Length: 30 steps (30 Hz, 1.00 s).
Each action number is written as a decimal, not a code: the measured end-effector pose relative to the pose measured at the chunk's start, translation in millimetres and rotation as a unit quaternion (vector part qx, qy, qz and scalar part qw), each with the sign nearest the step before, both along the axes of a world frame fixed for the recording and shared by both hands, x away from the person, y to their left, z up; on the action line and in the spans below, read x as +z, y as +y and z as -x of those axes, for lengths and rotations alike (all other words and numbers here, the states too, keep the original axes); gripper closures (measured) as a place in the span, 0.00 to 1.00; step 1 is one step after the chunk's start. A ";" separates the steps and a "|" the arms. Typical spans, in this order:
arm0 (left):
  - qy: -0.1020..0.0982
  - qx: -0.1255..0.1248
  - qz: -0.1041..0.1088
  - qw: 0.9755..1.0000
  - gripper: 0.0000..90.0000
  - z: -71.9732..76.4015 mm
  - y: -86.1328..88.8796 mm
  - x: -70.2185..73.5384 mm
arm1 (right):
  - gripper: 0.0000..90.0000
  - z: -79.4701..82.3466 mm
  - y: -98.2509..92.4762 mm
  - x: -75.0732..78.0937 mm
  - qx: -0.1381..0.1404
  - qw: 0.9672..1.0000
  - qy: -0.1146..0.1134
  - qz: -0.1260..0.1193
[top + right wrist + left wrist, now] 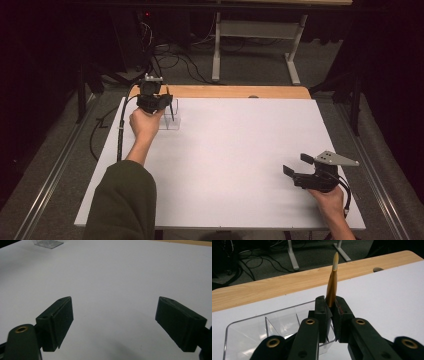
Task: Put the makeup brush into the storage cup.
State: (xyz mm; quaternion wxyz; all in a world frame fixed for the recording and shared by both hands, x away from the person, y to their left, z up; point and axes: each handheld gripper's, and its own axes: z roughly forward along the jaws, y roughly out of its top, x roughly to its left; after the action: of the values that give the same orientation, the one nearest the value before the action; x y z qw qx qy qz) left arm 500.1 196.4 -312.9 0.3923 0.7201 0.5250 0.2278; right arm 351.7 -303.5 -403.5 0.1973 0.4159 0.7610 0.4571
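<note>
1. The brush (332, 282) is clamped in my left tool (331, 315), long axis nearly upright, pale tip toward 12 o'clock in the left gripper view, handle running down between the jaws.
2. The clear tray (249, 327) sits directly below, at about 7 o'clock from the grip; lowering along that axis looks like the next move.
3. My right tool (296, 165) rests at 4 o'clock on the bench (240, 150), jaws apart, empty, well away.

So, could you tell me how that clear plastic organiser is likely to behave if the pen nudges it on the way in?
The clear organiser looks thin-walled and holds nothing visible, so it is probably light. It sits on smooth white table, so a nudge would likely slide it. The left gripper is clamped low on the pen, which looks stiff enough to push it.
</note>
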 end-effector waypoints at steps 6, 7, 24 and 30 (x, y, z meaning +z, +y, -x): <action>0.000 -0.002 0.000 1.000 0.67 0.3 -1.8 -0.4 | 0.18 0.5 0.1 0.7 0.000 1.000 -0.003 -0.002; -0.001 -0.003 0.002 1.000 0.62 0.6 -1.3 0.1 | 0.18 0.5 0.3 0.7 0.000 1.000 -0.003 -0.002; -0.026 -0.008 0.014 1.000 0.46 13.9 7.6 9.0 | 0.18 1.1 0.1 1.3 0.001 1.000 -0.005 -0.005; -0.030 -0.011 0.009 0.999 0.45 18.2 10.4 12.0 | 0.18 1.2 0.3 1.3 0.002 1.000 -0.007 -0.003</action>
State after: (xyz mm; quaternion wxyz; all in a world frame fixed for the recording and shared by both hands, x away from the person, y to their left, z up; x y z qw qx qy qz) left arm 481.9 206.8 -300.9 0.4167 0.7153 0.5068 0.2405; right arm 350.5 -303.2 -402.1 0.2003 0.4117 0.7588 0.4631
